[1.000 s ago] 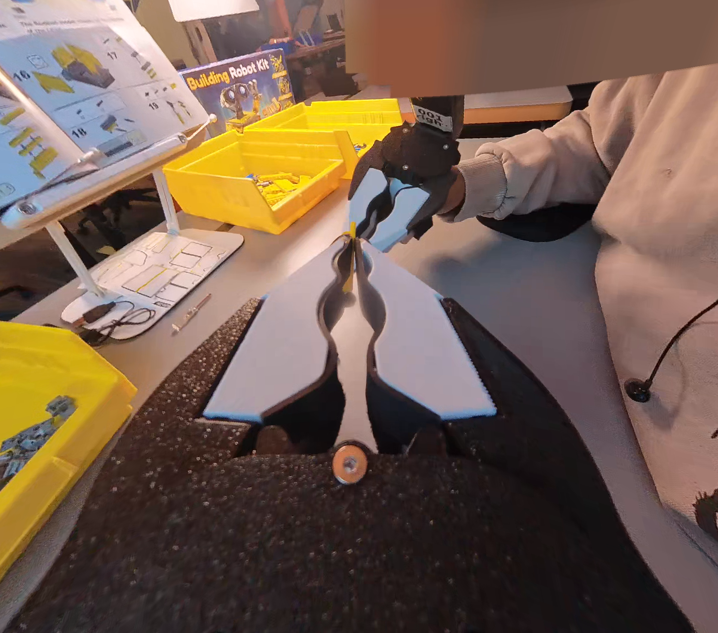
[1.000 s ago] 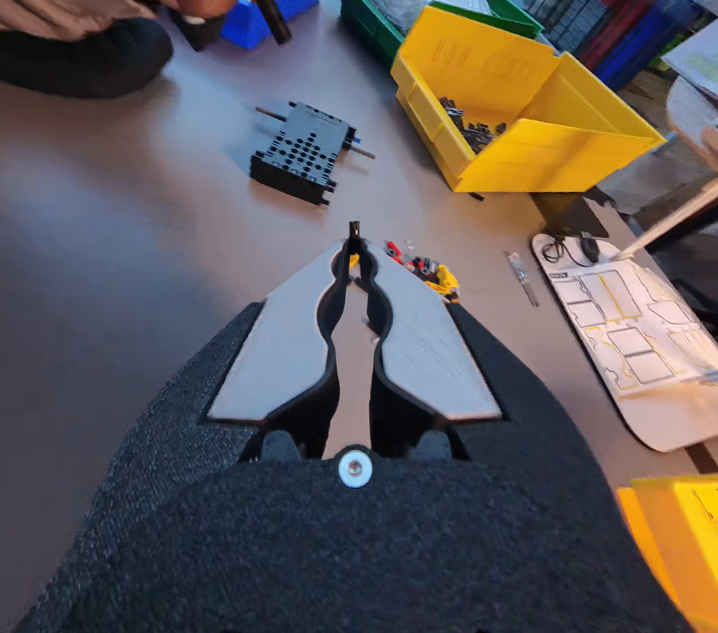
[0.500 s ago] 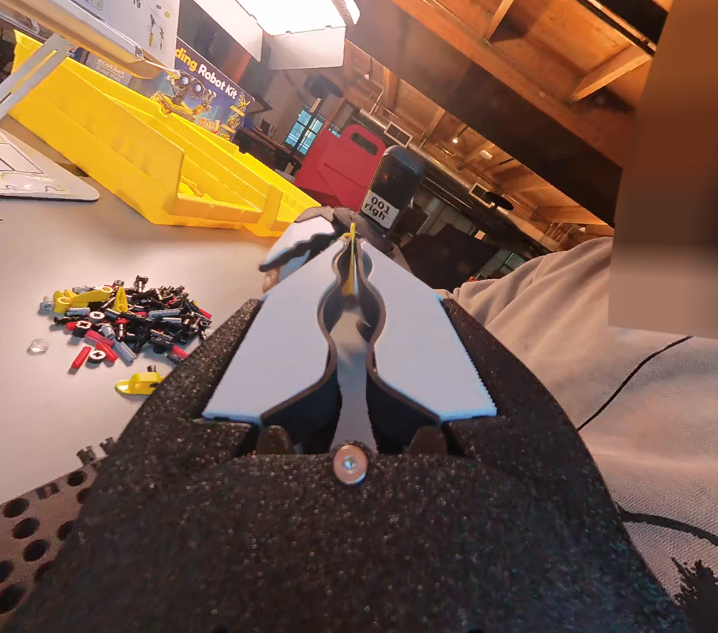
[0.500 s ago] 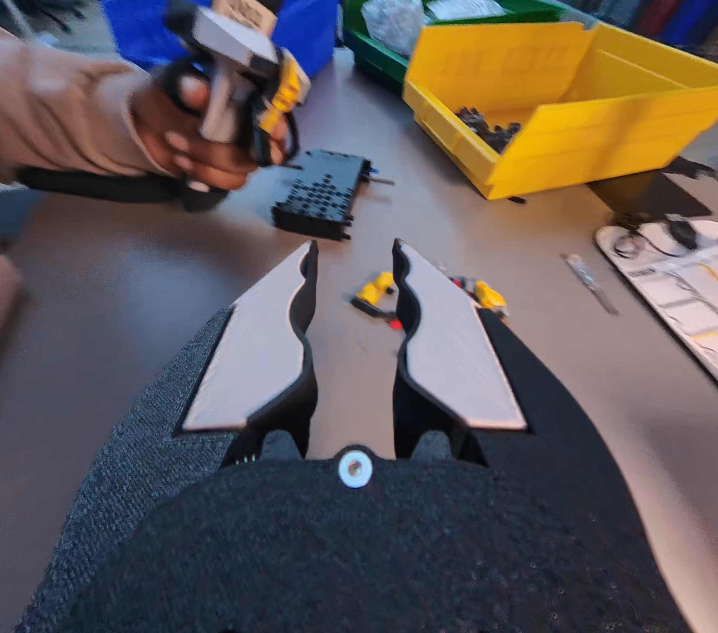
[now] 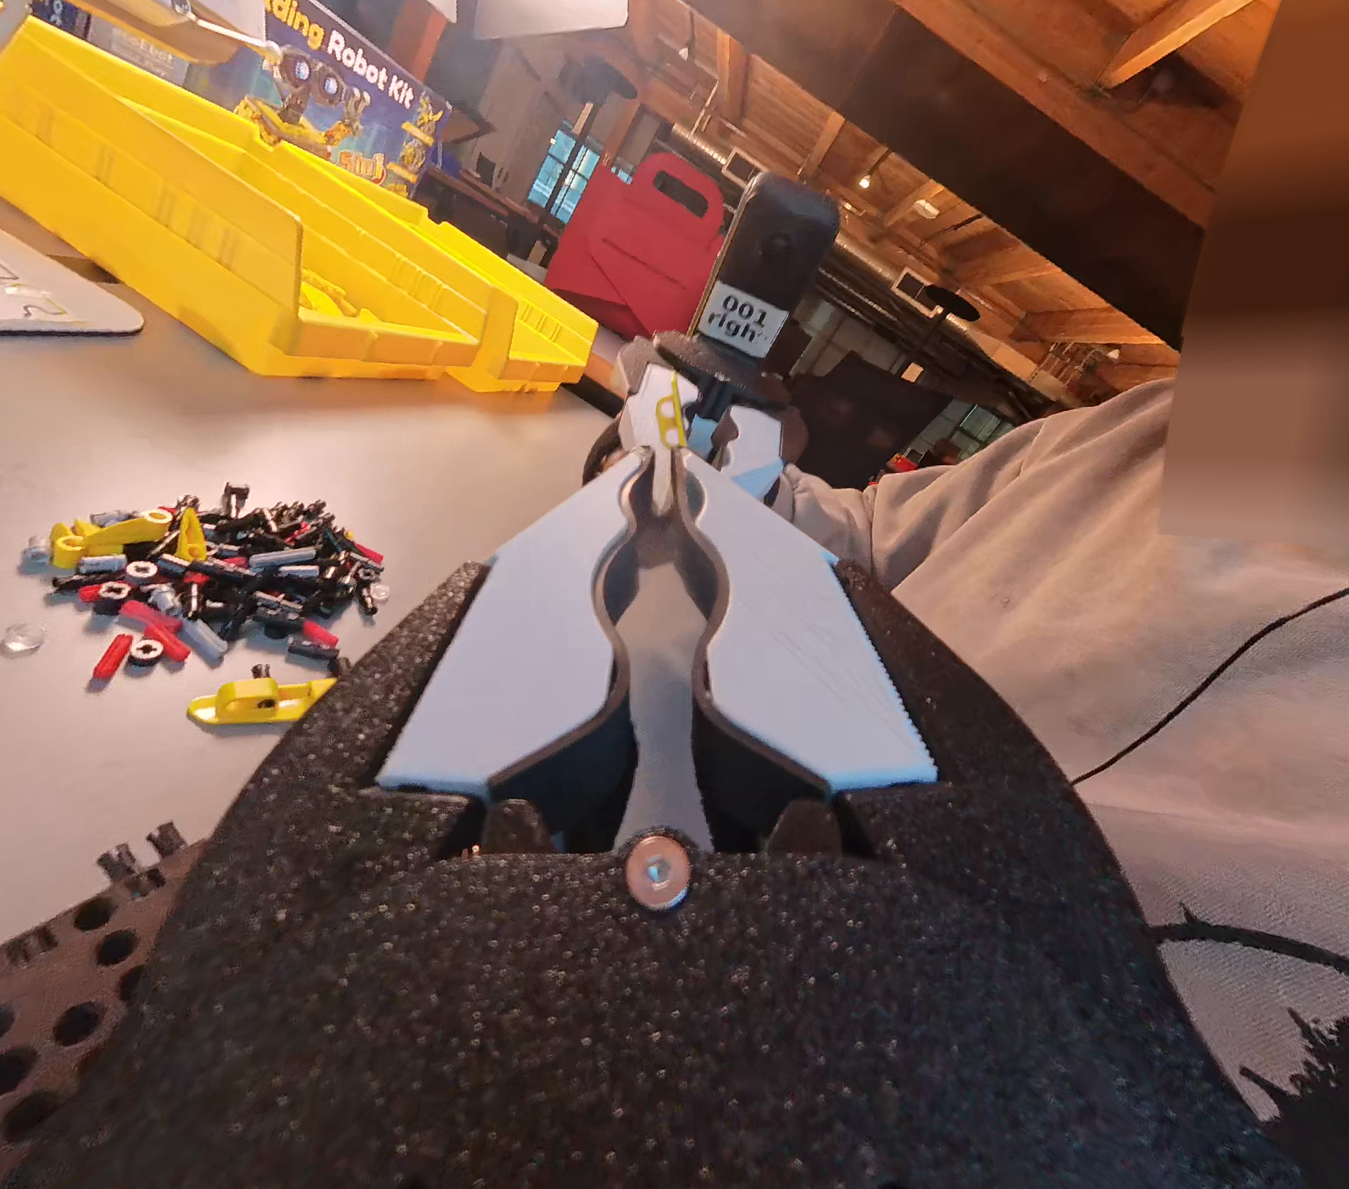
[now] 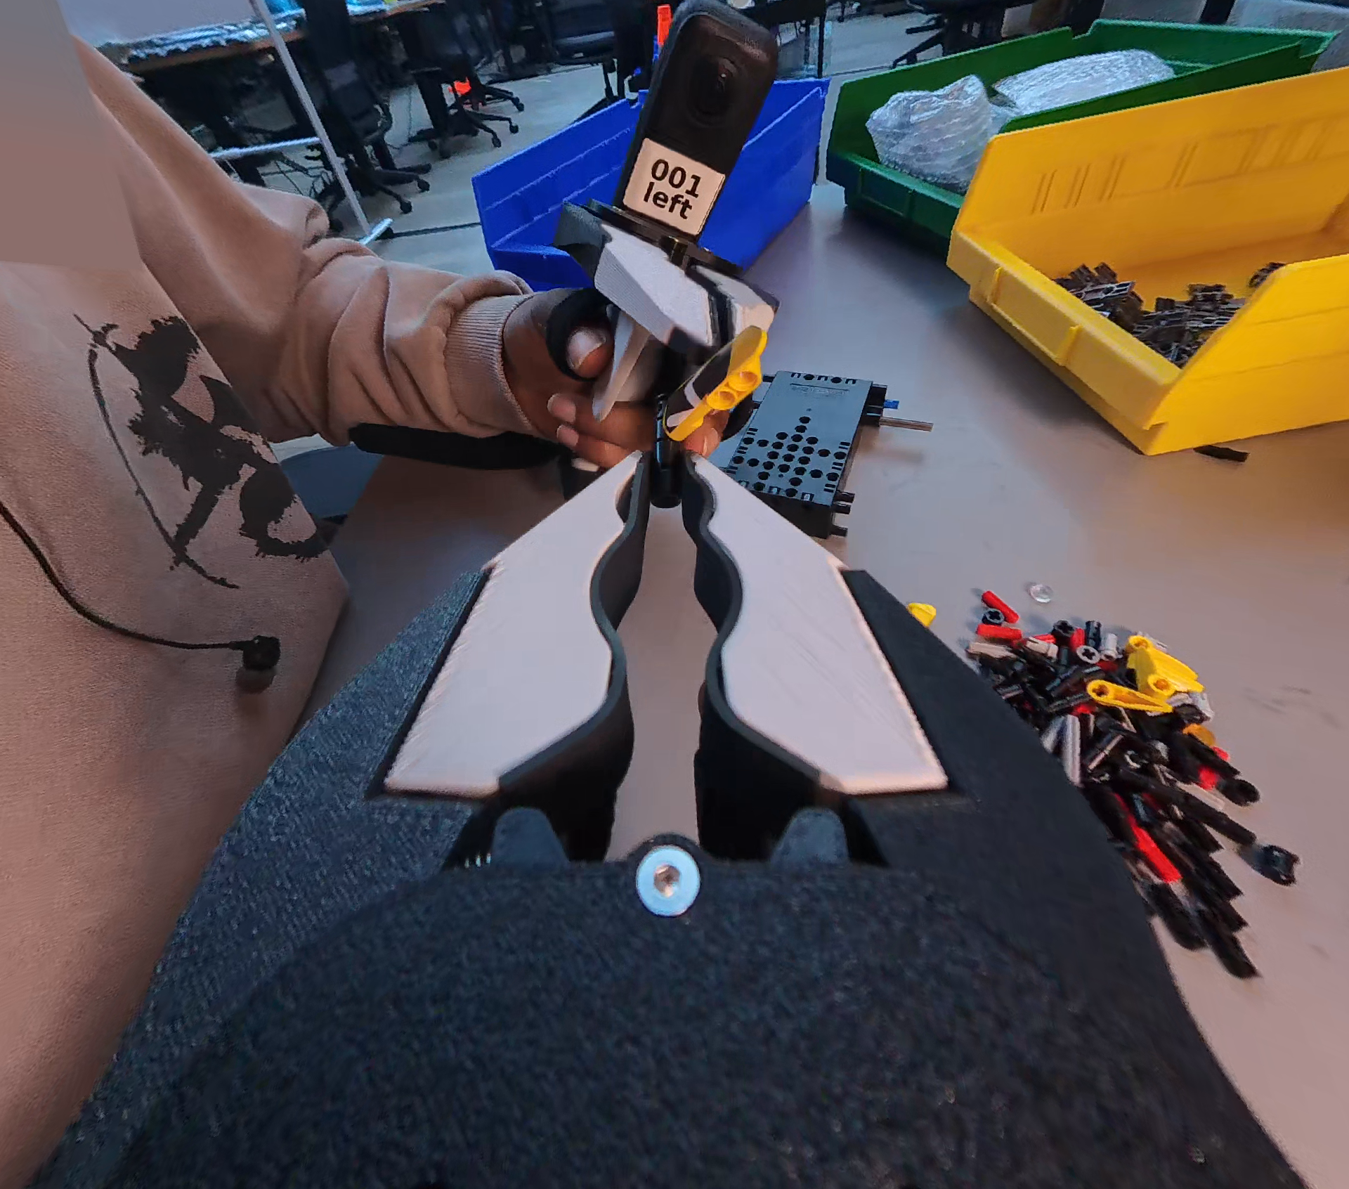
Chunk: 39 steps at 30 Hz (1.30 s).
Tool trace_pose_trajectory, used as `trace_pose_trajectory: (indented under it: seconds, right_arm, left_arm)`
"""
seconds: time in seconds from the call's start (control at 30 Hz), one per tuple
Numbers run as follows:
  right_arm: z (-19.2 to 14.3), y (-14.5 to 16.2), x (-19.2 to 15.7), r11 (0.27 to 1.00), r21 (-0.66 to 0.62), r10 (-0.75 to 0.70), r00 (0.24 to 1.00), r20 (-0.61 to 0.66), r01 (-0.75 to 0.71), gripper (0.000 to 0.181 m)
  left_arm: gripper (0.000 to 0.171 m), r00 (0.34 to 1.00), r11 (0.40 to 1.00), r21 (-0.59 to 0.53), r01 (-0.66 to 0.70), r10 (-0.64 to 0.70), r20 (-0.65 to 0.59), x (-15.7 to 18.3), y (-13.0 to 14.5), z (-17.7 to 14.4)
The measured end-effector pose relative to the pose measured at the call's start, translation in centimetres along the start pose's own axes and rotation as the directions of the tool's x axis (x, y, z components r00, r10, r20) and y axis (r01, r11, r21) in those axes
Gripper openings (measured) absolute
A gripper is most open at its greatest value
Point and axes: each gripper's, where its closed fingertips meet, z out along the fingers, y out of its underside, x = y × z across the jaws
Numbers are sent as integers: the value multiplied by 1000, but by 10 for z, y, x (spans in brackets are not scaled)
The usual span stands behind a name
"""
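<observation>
My left gripper (image 5: 660,460) is shut on a thin yellow beam with holes (image 5: 668,420) and holds it up above the table. In the right wrist view the same beam (image 6: 723,380) sticks out of the left gripper (image 6: 690,405), which a hand holds. My right gripper (image 6: 664,460) meets it tip to tip just below the beam. Its jaws are closed to a narrow gap on a small black piece (image 6: 663,482) that looks like a pin. The right gripper also shows in the left wrist view (image 5: 701,424), just behind the beam.
A pile of small black, red, grey and yellow parts (image 6: 1117,708) lies on the grey table. A yellow piece with a black pin (image 5: 248,701) lies near it. A black perforated block (image 6: 796,446), yellow bins (image 6: 1168,248), a blue bin (image 6: 584,168) and a green bin (image 6: 912,190) stand beyond. Left and right tips are no more than a few centimetres apart.
My right gripper was open over the table half a second ago. It has risen, swung left to the left gripper and closed. My left gripper stays shut on the yellow beam.
</observation>
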Motion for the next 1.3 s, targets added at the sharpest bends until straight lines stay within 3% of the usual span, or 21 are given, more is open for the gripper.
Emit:
trace_pose_trajectory:
  seconds: [0.13, 0.27, 0.43, 0.7, 0.73, 0.77, 0.8, 0.83, 0.9, 1.03, 1.13, 1.3]
  right_arm:
    - [-7, 0, 3, 999, -27, -32, 999, -29, 32, 7]
    - [-6, 2, -2, 998, -39, -56, 998, -30, 54, 7]
    - [-8, 2, -3, 995, -52, -84, 996, -19, 83, 7]
    - [-9, 9, -6, 991, -87, -101, 995, 15, 102, 6]
    - [-14, 13, -2, 989, -105, -100, 995, 0, 100, 6]
    - [-30, 21, 13, 986, -136, -108, 992, -66, 98, 6]
    - [-48, 21, 22, 995, -94, -50, 995, -92, 41, 6]
    - [-59, 21, 23, 998, -59, 0, 996, -86, -5, 6]
    - [-50, 30, 13, 992, -112, -62, 996, -71, 54, 6]
    - [-41, 52, 19, 966, -233, -139, 986, -94, 114, 6]
    - [-44, 52, 20, 971, -211, -136, 985, -102, 112, 7]
    - [-39, 56, 16, 947, -239, -239, 967, -86, 213, 7]
  left_arm:
    - [26, 999, 997, -79, 25, -28, -29, 4, 12, 2]
    - [16, 998, 978, -202, -59, 60, -2, 4, 29, 9]
    - [6, 982, 947, -264, -181, 187, -4, 9, 30, 9]
    - [6, 986, 927, -339, -160, 166, -13, 9, 40, 6]
    - [6, 985, 935, -315, -161, 172, 8, 6, 33, 0]
    - [5, 990, 968, -221, -119, 132, 44, 0, 11, -15]
    - [4, 989, 977, -178, -115, 130, 72, -4, -2, -30]
    - [5, 976, 949, -268, -166, 197, 94, -7, 12, -32]
    - [6, 986, 933, -327, -152, 168, 19, 4, 38, -7]
    - [6, 996, 934, -348, -79, 88, 10, -2, 39, 10]
    - [6, 998, 936, -350, -16, 37, 54, -12, 48, 8]
    - [6, 990, 902, -428, -45, 98, 103, -19, 67, 7]
